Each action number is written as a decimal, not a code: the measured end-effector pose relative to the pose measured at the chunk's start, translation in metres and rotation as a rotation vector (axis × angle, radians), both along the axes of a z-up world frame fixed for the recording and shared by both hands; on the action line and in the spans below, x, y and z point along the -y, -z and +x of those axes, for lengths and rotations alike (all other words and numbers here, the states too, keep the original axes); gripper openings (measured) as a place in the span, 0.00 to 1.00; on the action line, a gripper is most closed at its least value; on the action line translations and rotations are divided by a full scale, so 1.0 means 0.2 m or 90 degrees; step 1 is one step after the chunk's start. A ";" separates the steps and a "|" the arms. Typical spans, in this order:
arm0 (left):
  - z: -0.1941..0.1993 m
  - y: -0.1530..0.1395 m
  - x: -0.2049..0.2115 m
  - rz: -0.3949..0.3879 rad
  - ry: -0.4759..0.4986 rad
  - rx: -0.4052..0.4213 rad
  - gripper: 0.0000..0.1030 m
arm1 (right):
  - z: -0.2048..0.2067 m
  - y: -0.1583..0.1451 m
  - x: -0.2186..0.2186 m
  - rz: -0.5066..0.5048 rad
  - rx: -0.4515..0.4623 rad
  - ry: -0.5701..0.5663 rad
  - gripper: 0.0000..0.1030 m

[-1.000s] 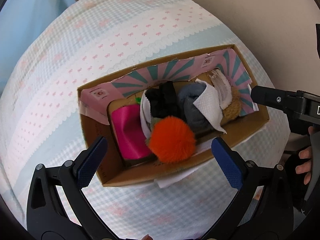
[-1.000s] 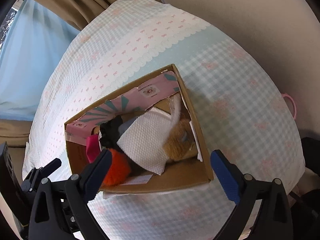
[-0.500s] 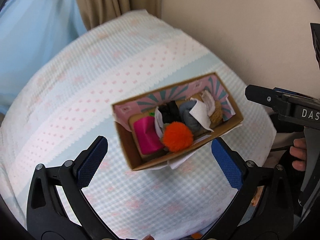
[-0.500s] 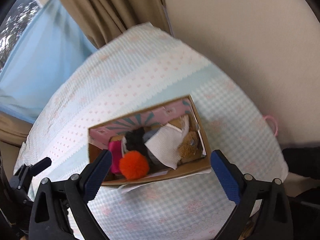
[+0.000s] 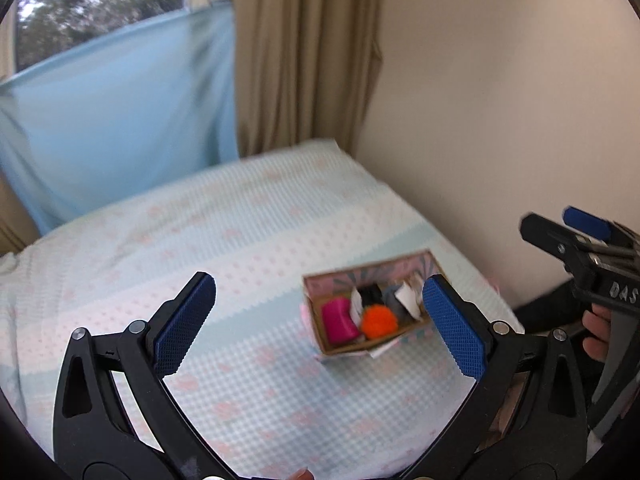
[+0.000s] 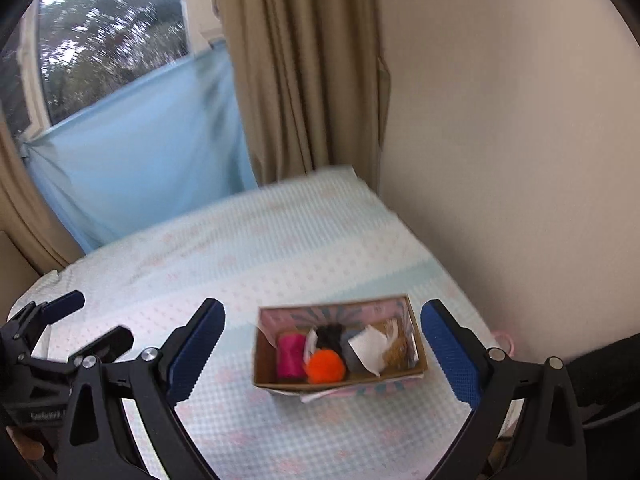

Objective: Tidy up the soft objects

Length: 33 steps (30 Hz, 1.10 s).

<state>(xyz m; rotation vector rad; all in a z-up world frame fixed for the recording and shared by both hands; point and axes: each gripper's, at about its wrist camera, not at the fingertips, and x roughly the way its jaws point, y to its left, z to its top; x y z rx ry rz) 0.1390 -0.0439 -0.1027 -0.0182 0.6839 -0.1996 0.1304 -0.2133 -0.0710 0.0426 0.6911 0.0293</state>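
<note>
Cardboard box (image 6: 340,378) packed with an orange pompom (image 6: 325,366) at 6 o'clock, set on the bed (image 6: 248,248), left gripper (image 5: 320,326) and right gripper (image 6: 322,354) both spread wide, nothing held.

- We see an open cardboard box (image 6: 340,380) lying flat on the bed, its inner walls lined pink with teal rays
- We find a magenta roll (image 6: 290,354) at the box's left end
- We note a fluffy orange pom-pom (image 6: 325,367) against the near wall, touching the roll
- We see a black item (image 6: 329,335) behind it, then a grey one (image 6: 352,354) under a white textured cloth (image 6: 370,348)
- We find a tan plush item (image 6: 396,354) at the right end
</note>
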 end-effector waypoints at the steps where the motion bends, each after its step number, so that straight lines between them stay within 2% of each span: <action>1: -0.04 -0.04 -0.05 -0.002 -0.008 0.017 1.00 | -0.05 -0.04 -0.04 -0.007 0.018 0.002 0.95; 4: -0.16 -0.14 -0.15 -0.002 -0.020 0.068 1.00 | -0.19 -0.14 -0.12 -0.012 0.067 0.009 0.96; 8: -0.29 -0.22 -0.25 0.004 -0.022 0.108 1.00 | -0.34 -0.20 -0.22 -0.017 0.112 0.031 0.99; 13: -0.42 -0.28 -0.36 -0.007 -0.019 0.143 1.00 | -0.44 -0.20 -0.30 -0.026 0.134 0.052 0.99; 16: -0.48 -0.28 -0.38 0.007 -0.017 0.162 1.00 | -0.48 -0.18 -0.33 -0.024 0.142 0.057 0.99; 33: -0.51 -0.27 -0.39 0.000 -0.020 0.179 1.00 | -0.53 -0.21 -0.32 -0.023 0.164 0.086 0.99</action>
